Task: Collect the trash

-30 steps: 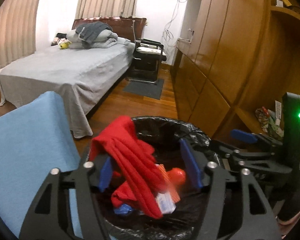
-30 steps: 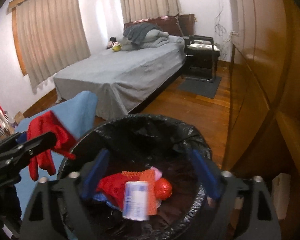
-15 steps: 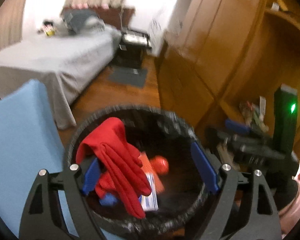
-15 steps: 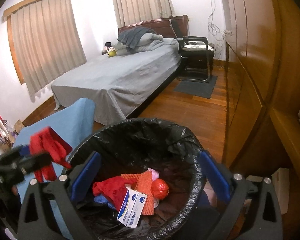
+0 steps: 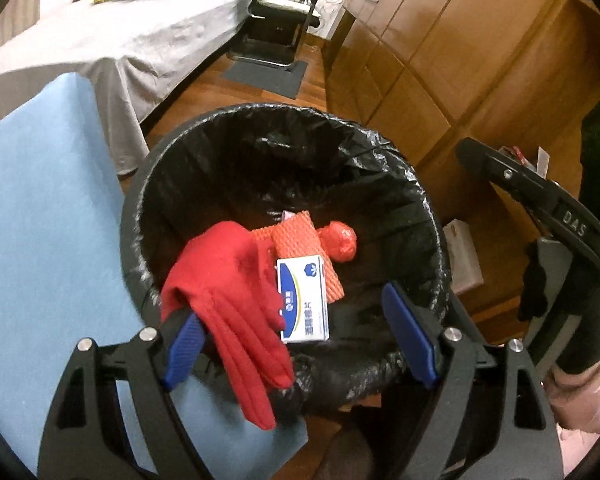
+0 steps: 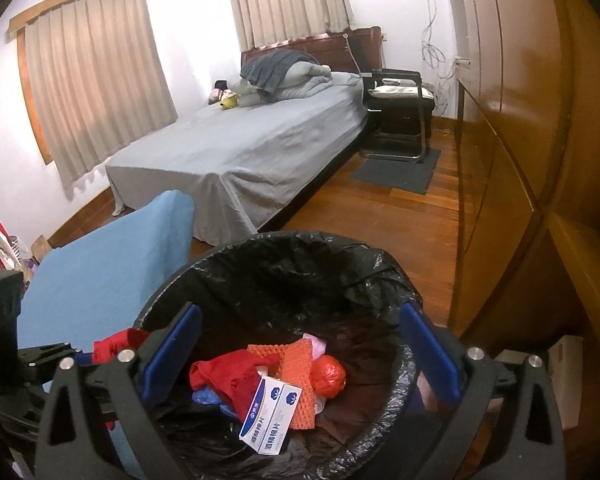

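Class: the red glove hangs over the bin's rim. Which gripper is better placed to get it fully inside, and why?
Left gripper: the glove drapes over its left finger above the bin.

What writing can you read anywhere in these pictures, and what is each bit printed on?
"DAS": raised letters on the right gripper body, seen from the left wrist.
White and blue box in the trash bin: Chinese characters in blue and a round logo, too blurred to read.
Nothing else legible.
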A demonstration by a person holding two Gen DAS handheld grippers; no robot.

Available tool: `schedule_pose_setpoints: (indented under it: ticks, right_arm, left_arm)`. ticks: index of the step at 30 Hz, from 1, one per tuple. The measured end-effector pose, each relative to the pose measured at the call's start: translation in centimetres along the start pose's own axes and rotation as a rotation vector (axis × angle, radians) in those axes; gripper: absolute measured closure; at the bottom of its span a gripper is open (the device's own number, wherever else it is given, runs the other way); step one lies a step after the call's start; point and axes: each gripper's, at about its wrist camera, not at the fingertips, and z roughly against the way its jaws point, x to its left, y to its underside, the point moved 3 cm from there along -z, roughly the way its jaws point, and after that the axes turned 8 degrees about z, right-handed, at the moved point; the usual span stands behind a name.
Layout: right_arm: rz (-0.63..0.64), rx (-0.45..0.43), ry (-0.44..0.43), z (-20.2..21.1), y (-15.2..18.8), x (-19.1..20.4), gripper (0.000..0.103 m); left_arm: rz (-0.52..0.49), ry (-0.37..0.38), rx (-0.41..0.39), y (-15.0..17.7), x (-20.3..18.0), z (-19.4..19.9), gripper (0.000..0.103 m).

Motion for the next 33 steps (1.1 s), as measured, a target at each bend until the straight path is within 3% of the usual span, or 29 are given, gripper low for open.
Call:
schedule_pose_setpoints:
  ticks: [6, 12, 19, 33]
  right_arm:
    - [0.018, 0.0, -0.008, 0.1, -0.3, 0.9, 0.006]
    - [0.031, -0.018, -0.017, 0.5, -0.8, 2.1, 0.006]
    - [0.061, -0.053, -0.046, 1.9, -1.8, 3.9, 0.006]
    - [0.081, -0.076, -0.063, 3.1, -2.5, 5.2, 0.006]
  left_arm:
    - [0.022, 0.018, 0.04, 0.7, 1.1, 1.2, 0.022]
    - [-0.038, -0.072, -0.087, 0.0, 0.9, 3.9, 0.021]
    - [0.007, -0.102, -0.249, -1.5, 0.2, 7.6, 0.021]
    - [0.037, -0.112, -0.325, -2.0, -0.4, 9.9, 0.022]
